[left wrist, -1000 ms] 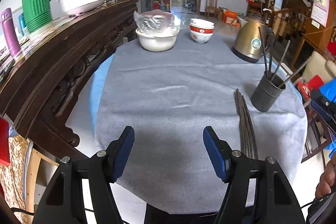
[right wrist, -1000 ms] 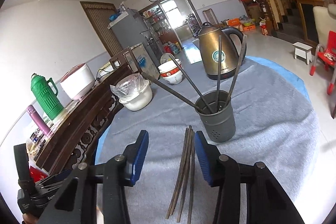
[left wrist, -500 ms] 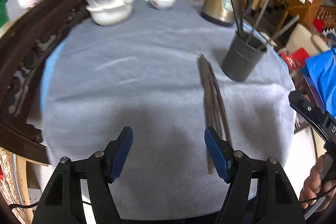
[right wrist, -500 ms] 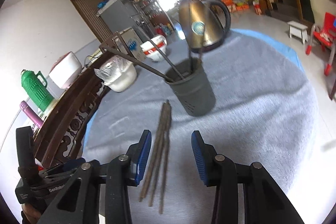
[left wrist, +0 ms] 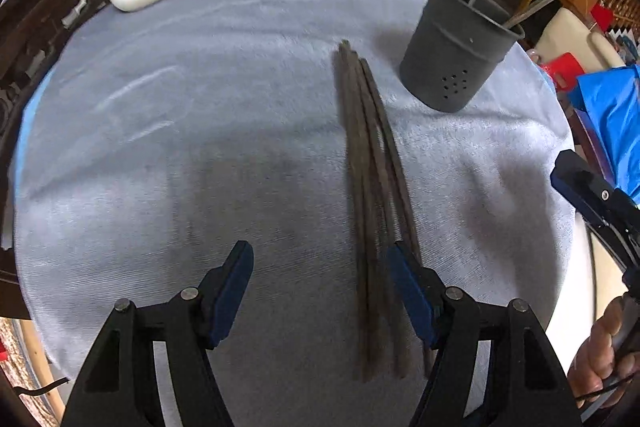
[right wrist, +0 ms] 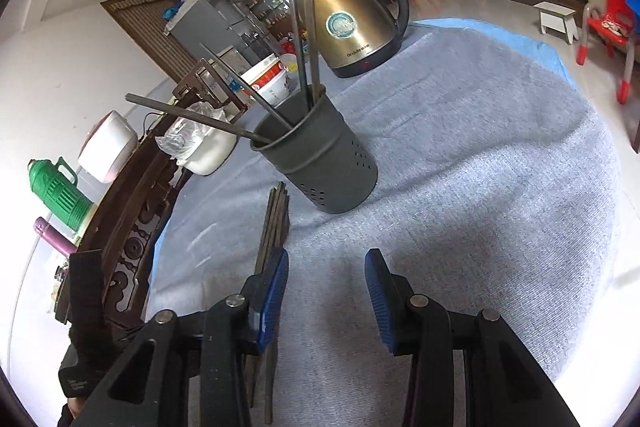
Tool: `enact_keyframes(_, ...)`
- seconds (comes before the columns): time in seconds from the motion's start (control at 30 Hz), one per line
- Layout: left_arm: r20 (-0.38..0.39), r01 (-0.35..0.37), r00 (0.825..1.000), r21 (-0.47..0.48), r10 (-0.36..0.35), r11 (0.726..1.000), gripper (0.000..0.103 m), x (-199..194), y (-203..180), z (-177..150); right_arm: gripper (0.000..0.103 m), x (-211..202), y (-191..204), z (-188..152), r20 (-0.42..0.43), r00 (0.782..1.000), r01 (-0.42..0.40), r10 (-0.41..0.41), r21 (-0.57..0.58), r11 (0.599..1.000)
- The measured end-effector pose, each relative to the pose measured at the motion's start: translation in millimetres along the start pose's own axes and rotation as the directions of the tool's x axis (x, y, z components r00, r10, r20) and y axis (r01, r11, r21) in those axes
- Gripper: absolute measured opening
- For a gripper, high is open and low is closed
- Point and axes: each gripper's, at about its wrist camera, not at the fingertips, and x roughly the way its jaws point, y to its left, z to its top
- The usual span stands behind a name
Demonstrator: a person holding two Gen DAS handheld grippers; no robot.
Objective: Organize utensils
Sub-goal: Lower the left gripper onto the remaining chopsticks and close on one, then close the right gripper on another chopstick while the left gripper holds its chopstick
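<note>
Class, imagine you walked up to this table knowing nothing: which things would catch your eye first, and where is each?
A bundle of dark chopsticks lies on the grey cloth, just inside the open left gripper's right finger. Beyond their far tips stands a dark holder with more sticks fanning out, and behind it a brass-coloured kettle.

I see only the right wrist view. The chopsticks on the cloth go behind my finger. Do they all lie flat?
Observer: Yes. The left wrist view shows the whole chopsticks bundle flat on the cloth.
Operator: Where are the left fingers?
Observer: The left gripper is open. The bundle runs along one finger and is partly hidden behind it.
Operator: Does the bundle touch the cup?
Observer: No, the cup stands apart from it.
</note>
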Motion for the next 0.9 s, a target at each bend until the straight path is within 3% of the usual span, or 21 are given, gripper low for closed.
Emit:
enact_keyframes(0.1, -0.012, -0.001, 1.0, -0.027, 0.0, 1.0, 0.069, 8.7, 3.3, 1.4, 0.044, 1.4, 0.5, -0.3, -0.006, 1.0, 0.003, -0.003, -0.003, 1.0)
enact_keyframes(0.17, -0.003, -0.003, 1.0, -0.038, 0.002, 0.999, 0.043, 8.6, 6.9, 1.7, 0.044, 2.7, 3.4, -1.0, -0.01, 1.0, 0.007, -0.007, -0.012, 1.0)
enact_keyframes(0.2, 0.001, -0.018, 1.0, -0.027, 0.018, 0.999, 0.038, 8.4, 8.0, 1.1, 0.044, 3.5, 4.9, -1.4, -0.013, 1.0, 0.009, -0.009, -0.016, 1.0)
enact_keyframes(0.27, 0.013, -0.019, 1.0, -0.029, 0.02, 0.999, 0.016, 7.2, 12.9, -0.9, 0.044, 7.6, 9.7, -2.9, -0.025, 1.0, 0.007, -0.008, -0.025, 1.0)
enact_keyframes(0.4, 0.011, 0.041, 0.999, -0.071, -0.041, 0.997, 0.011, 4.4, 28.3, -8.1, 0.044, 18.8, 23.4, -7.0, -0.057, 0.998, 0.011, -0.015, -0.056, 0.998)
enact_keyframes(0.6, 0.016, 0.065, 0.998, -0.156, -0.063, 0.986, 0.011, -6.2, 51.3, -24.1, 0.044, 41.5, 46.7, -8.0, -0.103, 0.995, 0.006, -0.016, -0.1, 0.995)
enact_keyframes(0.8, -0.007, 0.18, 0.983, -0.186, -0.185, 0.966, 0.011, -18.9, 65.8, -38.9, 0.044, 63.5, 70.9, -2.6, -0.116, 0.992, 0.035, -0.055, -0.17, 0.985)
enact_keyframes(0.9, 0.029, 0.177, 0.984, -0.188, -0.175, 0.966, 0.011, -28.3, 71.2, -38.6, 0.039, 79.7, 80.1, 2.0, -0.131, 0.987, 0.066, -0.096, -0.213, 0.975)
